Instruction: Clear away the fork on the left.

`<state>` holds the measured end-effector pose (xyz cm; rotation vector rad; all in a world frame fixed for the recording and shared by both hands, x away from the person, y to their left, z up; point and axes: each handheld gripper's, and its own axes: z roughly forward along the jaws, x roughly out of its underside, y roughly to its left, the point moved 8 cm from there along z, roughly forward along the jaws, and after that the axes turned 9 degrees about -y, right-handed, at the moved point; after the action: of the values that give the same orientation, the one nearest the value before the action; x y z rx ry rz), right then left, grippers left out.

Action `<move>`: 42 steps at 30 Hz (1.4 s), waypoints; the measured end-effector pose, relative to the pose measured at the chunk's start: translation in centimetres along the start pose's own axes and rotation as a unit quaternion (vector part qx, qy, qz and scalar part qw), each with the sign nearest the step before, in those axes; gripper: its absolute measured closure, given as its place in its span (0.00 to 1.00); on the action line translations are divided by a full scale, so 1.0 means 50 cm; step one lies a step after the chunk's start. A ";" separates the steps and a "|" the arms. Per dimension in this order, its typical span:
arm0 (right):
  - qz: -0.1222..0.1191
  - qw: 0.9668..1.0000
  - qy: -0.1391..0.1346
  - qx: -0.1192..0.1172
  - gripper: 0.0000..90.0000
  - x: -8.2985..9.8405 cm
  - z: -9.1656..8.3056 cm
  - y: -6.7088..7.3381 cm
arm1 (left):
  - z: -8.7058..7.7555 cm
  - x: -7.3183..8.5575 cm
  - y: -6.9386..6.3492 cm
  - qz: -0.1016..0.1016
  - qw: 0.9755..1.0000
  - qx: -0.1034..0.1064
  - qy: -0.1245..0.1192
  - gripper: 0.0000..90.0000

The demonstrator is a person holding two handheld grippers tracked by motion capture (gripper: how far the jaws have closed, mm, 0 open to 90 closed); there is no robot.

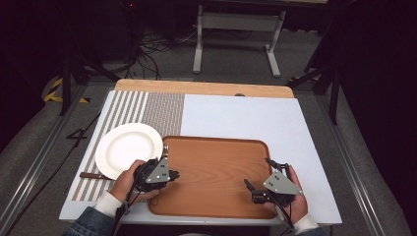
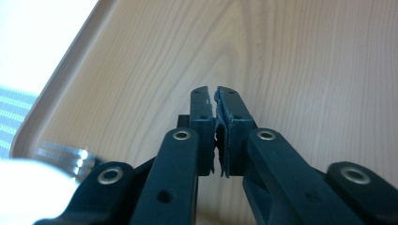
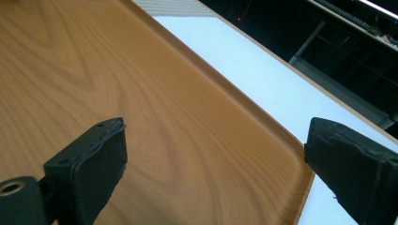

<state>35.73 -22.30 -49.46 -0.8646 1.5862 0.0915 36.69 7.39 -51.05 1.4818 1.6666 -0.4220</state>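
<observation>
Dark floor and stands surround the bench (image 1: 236, 113). On it lies a wooden tray (image 1: 216, 172); a white plate (image 1: 129, 146) sits just left of it, a fork (image 2: 63, 157) at the tray's left rim. Left claw (image 2: 216, 93) is closed, empty, over the tray. Right claw (image 3: 216, 154) gapes wide over the tray's corner.

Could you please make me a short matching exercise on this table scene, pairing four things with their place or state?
Things:
1. round white plate
2. rectangular wooden tray
3. left tool
4. right tool

Places or states:
A. jaws wide apart
B. on the striped placemat
C. jaws shut, nothing between them
D. on the white table cover, in front of the person

Pairs: 1-B, 2-D, 3-C, 4-A
</observation>
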 end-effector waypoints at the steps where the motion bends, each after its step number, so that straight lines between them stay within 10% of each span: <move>1: 0.000 1.000 -0.003 0.000 0.08 -0.002 -0.001 0.000 | 0.005 -0.002 -0.001 0.002 1.000 0.000 0.000 0.95; 18: 0.001 1.000 -0.015 -0.016 0.08 -0.007 -0.001 0.010 | 0.020 -0.043 0.030 0.024 0.997 -0.048 -0.059 0.77; 35: -0.001 0.999 -0.015 -0.032 0.08 -0.005 0.001 0.018 | 0.014 -0.066 0.055 -0.002 0.990 -0.079 -0.119 0.16; 42: -0.002 0.999 -0.015 -0.032 0.08 -0.005 0.001 0.018 | 0.006 -0.070 0.056 -0.005 0.988 -0.082 -0.133 0.08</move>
<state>35.23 -21.51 -49.62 -0.9125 1.5597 0.1523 39.17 5.60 -47.77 1.2398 1.4600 -0.4553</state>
